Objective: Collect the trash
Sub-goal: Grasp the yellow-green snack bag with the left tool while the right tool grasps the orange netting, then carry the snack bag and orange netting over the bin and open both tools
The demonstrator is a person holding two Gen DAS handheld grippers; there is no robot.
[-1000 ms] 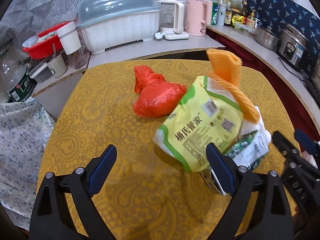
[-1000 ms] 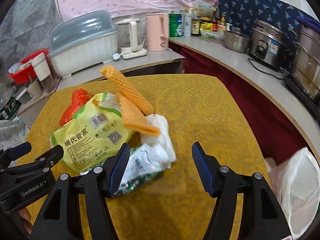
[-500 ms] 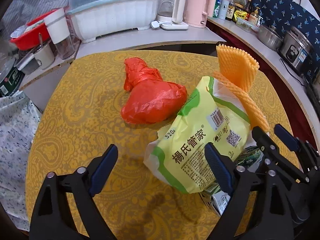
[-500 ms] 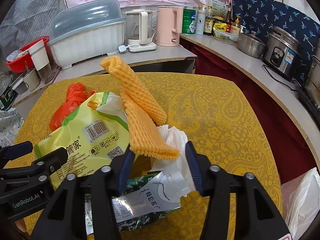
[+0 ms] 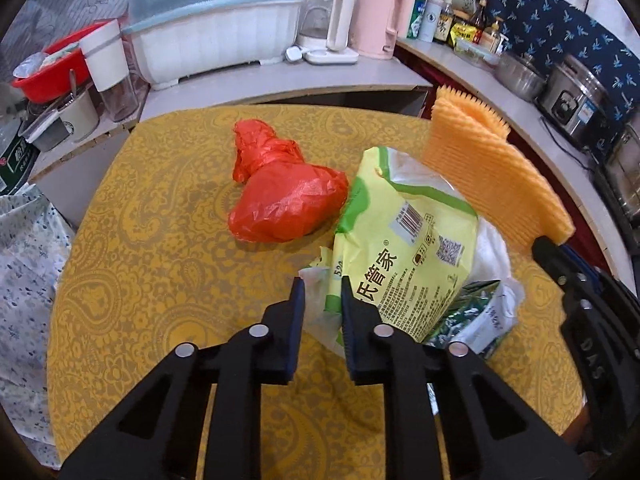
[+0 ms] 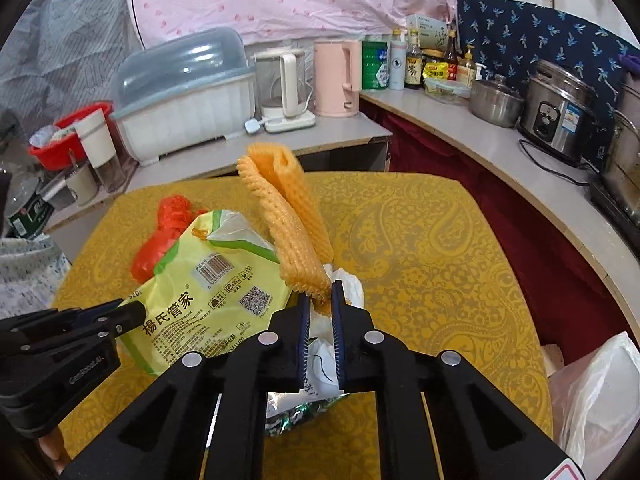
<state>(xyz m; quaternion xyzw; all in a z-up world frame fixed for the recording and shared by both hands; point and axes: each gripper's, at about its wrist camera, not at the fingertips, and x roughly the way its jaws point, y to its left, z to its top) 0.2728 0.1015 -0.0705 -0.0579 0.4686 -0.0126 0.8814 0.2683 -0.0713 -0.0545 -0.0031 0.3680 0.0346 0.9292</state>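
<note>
On the yellow-clothed table (image 5: 160, 240) lies a pile of trash: a red plastic bag (image 5: 286, 196), a yellow-green food bag (image 5: 408, 248), an orange foam net (image 6: 288, 224), white tissue (image 6: 348, 284) and a green foil wrapper (image 5: 476, 312). My left gripper (image 5: 322, 286) is closing, and its pads pinch the near corner of the yellow-green bag (image 6: 208, 292). The jaws of my right gripper (image 6: 320, 294) are closing too, clamped on the lower end of the foam net, which stands up from the pile. The foil wrapper lies partly hidden under the bag.
A counter (image 5: 280, 84) runs behind and to the right of the table. It bears a covered dish rack (image 5: 212, 28), kettles, bottles and steel pots (image 6: 556, 108). A white plastic bag (image 6: 596, 392) hangs off the table's right side. A red basin (image 5: 60, 64) sits far left.
Both grippers went from wide open to nearly shut. The left one closed on the yellow-green bag's corner, the right one on the orange foam net's lower end.
</note>
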